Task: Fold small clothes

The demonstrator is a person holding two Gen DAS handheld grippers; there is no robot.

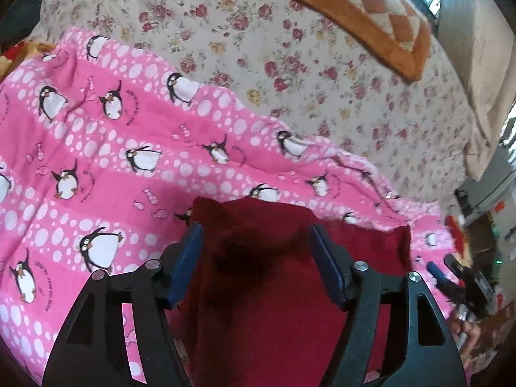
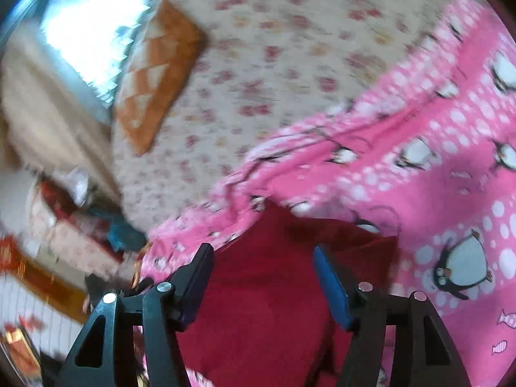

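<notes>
So we've got both tools spread wide over the red garment [image 1: 267, 290], which lies on the pink penguin blanket [image 1: 96, 148]. Our left gripper [image 1: 256, 235] has its jaws well apart with the dark red cloth lying between the blue pads [image 1: 187, 264]; whether the pads actually touch the fabric, we can't tell, and nothing is pinched. Our right gripper [image 2: 262, 258] is just as wide open over the same red garment [image 2: 267, 306], also clamping nothing.

No containers anywhere here, just bedding. The red piece looks soft and a bit rumpled, with its far edge ending on the blanket just beyond the fingertips, and a darker shadowed patch near the middle in the left view. Beyond the blanket's far edge is a floral bedsheet [image 1: 258, 42], and farther past that an orange-bordered checkered cushion [image 1: 354, 13]. The right view is motion-blurred, so fine detail is lost.
</notes>
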